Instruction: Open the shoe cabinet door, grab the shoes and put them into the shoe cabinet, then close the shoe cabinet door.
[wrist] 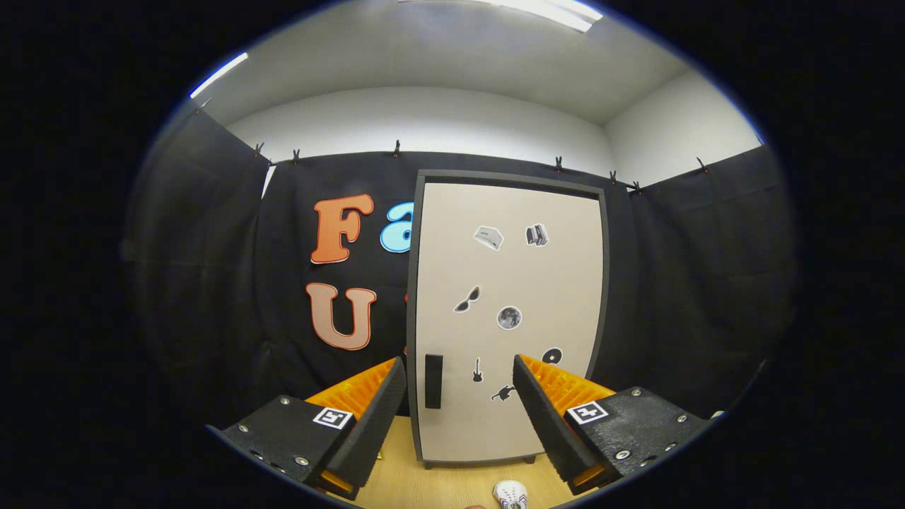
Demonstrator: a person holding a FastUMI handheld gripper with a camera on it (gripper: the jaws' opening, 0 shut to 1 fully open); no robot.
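Inspection of the frame from left to right found black booth cloth [212, 283] across the left and centre-left, hung by clips below a white wall. At the lower left sat one finger of the gripper [459, 417]; its partner stood at the lower right. The fingers were spread wide, with nothing between them and nothing touching either pad.

At centre stood the shoe cabinet [509, 318], upright on the wooden floor [396, 481], its pale door [537, 283] closed within a dark frame. A dark vertical handle [433, 381] lay on the door's lower left edge, just beyond the left finger and apart from it. Small stickers [488, 237] were scattered over the door face.

At bottom centre, on the floor ahead of the cabinet base and below the gap between the fingers, a white shoe [510, 493] was partly visible; a second shoe could not be confirmed.

Judgement: the door was a stiff, flat panel, probably light, and would swing on hinges likely at its right side. The handle was the proper hold, pinched across its narrow width. The shoe appeared light and soft-sided; a grip at the collar or heel would suit, since the toe would likely slip.
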